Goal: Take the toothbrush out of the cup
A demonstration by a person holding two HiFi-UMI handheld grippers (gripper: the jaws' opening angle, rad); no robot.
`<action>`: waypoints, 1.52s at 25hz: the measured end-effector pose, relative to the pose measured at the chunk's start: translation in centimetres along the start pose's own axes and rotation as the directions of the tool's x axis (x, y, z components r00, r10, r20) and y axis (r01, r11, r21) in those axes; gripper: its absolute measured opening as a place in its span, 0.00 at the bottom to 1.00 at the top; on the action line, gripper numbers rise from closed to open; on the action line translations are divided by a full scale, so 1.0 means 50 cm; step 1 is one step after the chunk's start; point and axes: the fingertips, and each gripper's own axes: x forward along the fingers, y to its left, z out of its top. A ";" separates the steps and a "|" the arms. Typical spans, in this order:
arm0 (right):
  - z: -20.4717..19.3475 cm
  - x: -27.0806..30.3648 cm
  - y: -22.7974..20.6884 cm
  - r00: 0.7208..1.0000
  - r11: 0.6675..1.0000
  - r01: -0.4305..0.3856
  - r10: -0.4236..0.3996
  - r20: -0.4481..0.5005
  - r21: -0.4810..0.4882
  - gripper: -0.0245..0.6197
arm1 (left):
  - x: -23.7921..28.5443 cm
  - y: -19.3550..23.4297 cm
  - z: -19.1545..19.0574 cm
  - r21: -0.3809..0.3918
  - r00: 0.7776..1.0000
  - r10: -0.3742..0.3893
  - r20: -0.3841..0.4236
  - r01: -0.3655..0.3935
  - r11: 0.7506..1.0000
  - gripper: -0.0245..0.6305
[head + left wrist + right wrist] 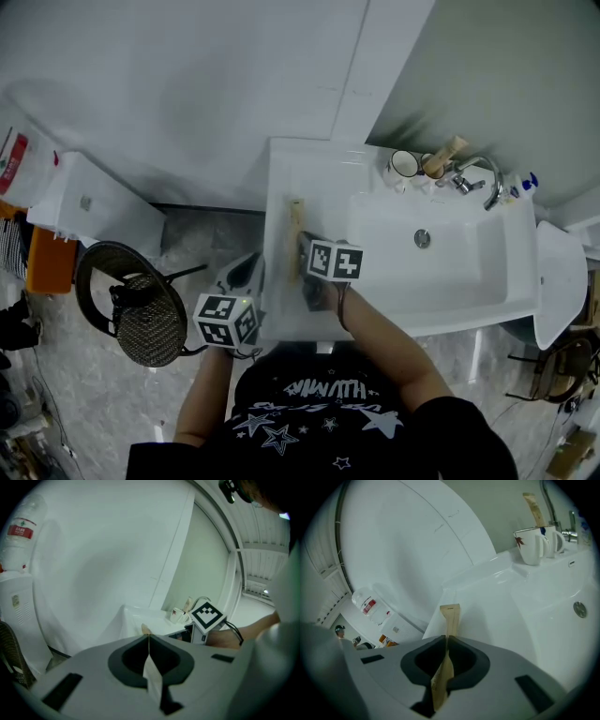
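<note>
My right gripper (305, 267) (446, 639) is shut on a wooden toothbrush (296, 234) (450, 613). It holds the toothbrush low over the flat left part of the white sink counter (319, 173), with the wide wooden end sticking out past the jaws. Two white cups (404, 164) (532, 545) stand at the counter's back by the tap, well away from the gripper. A second wooden toothbrush (441, 157) (533, 509) stands in one of them. My left gripper (246, 281) (149, 637) hangs beside the counter's left edge, shut, with nothing held.
The basin (441, 281) with its drain (423, 238) (580, 609) lies right of the held toothbrush. A chrome tap (478, 173) rises at the back. A round dark wire stool (141, 314) stands on the floor at left, and a white appliance (94, 206) lies beyond it.
</note>
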 end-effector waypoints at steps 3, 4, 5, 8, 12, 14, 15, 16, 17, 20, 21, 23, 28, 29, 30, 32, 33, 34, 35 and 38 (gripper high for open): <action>-0.003 0.009 0.003 1.000 1.000 -0.004 0.004 -0.013 -0.010 0.09 | 0.008 0.002 0.002 -0.003 1.000 -0.002 -0.002 0.002 1.000 0.07; -0.004 0.012 0.005 1.000 1.000 -0.009 0.009 -0.017 -0.013 0.09 | 0.010 0.003 0.002 -0.004 1.000 -0.002 -0.003 0.002 1.000 0.07; -0.005 0.014 0.007 1.000 1.000 -0.016 0.015 -0.021 -0.017 0.09 | 0.012 0.003 0.002 -0.005 1.000 -0.002 -0.004 0.002 1.000 0.07; -0.008 0.017 0.014 0.998 0.998 -0.047 0.046 -0.033 -0.029 0.09 | 0.018 0.001 0.000 -0.009 1.000 0.000 -0.009 0.000 1.000 0.07; -0.007 0.014 0.019 0.997 0.997 -0.072 0.070 -0.040 -0.039 0.20 | 0.021 -0.004 -0.002 -0.011 1.000 0.003 -0.014 -0.003 1.000 0.07; -0.003 0.009 0.020 0.997 0.996 -0.076 0.075 -0.036 -0.045 0.21 | 0.021 -0.006 0.000 -0.013 1.000 0.004 -0.013 -0.004 1.000 0.07; 0.000 0.005 0.020 0.997 0.996 -0.078 0.076 -0.033 -0.050 0.21 | 0.022 -0.008 0.001 -0.014 1.000 0.005 -0.012 -0.005 1.000 0.07; 0.003 0.002 0.019 0.996 0.995 -0.079 0.078 -0.030 -0.053 0.21 | 0.024 -0.011 0.002 -0.014 1.000 0.006 -0.012 -0.006 1.000 0.07; 0.006 -0.002 0.017 0.996 0.995 -0.081 0.080 -0.028 -0.056 0.21 | 0.026 -0.014 0.002 -0.013 1.000 0.006 -0.011 -0.006 1.000 0.07; 0.014 -0.014 0.006 0.996 0.994 -0.086 0.084 -0.022 -0.068 0.21 | 0.034 -0.027 0.005 -0.011 1.000 0.006 -0.011 -0.006 1.000 0.07; 0.018 -0.019 0.001 0.996 0.994 -0.090 0.089 -0.016 -0.069 0.21 | 0.037 -0.034 0.007 -0.009 1.000 0.005 -0.011 -0.006 1.000 0.07; 0.028 -0.033 -0.006 0.993 0.992 -0.118 0.119 0.011 -0.055 0.21 | 0.041 -0.047 0.014 -0.004 1.000 0.003 -0.006 -0.003 1.000 0.07; 0.056 -0.072 -0.033 0.986 0.987 -0.154 0.157 0.064 -0.043 0.16 | 0.048 -0.073 0.030 0.001 1.000 0.009 0.011 -0.009 1.000 0.07; 0.062 -0.082 -0.042 0.986 0.988 -0.147 0.151 0.074 -0.050 0.15 | 0.050 -0.079 0.033 -0.002 1.000 0.009 0.014 -0.009 1.000 0.07; 0.070 -0.093 -0.052 0.986 0.989 -0.141 0.145 0.086 -0.054 0.13 | 0.053 -0.087 0.037 -0.004 1.000 0.008 0.017 -0.008 1.000 0.07; 0.090 -0.117 -0.075 0.984 0.990 -0.126 0.132 0.117 -0.059 0.11 | 0.062 -0.106 0.042 -0.001 1.000 0.003 0.021 -0.003 1.000 0.07; 0.103 -0.130 -0.088 0.983 0.991 -0.116 0.123 0.136 -0.062 0.10 | 0.068 -0.118 0.045 0.005 1.000 -0.001 0.021 0.001 1.000 0.07; 0.116 -0.144 -0.101 0.981 0.992 -0.105 0.114 0.156 -0.067 0.09 | 0.074 -0.130 0.047 0.012 1.000 -0.007 0.022 0.007 1.000 0.07; 0.131 -0.159 -0.114 0.978 0.993 -0.094 0.106 0.179 -0.073 0.08 | 0.080 -0.144 0.050 0.018 1.000 -0.013 0.022 0.013 1.000 0.07; 0.177 -0.209 -0.153 0.965 0.994 -0.060 0.081 0.249 -0.089 0.06 | 0.099 -0.181 0.061 0.032 0.999 -0.032 0.026 0.031 0.999 0.07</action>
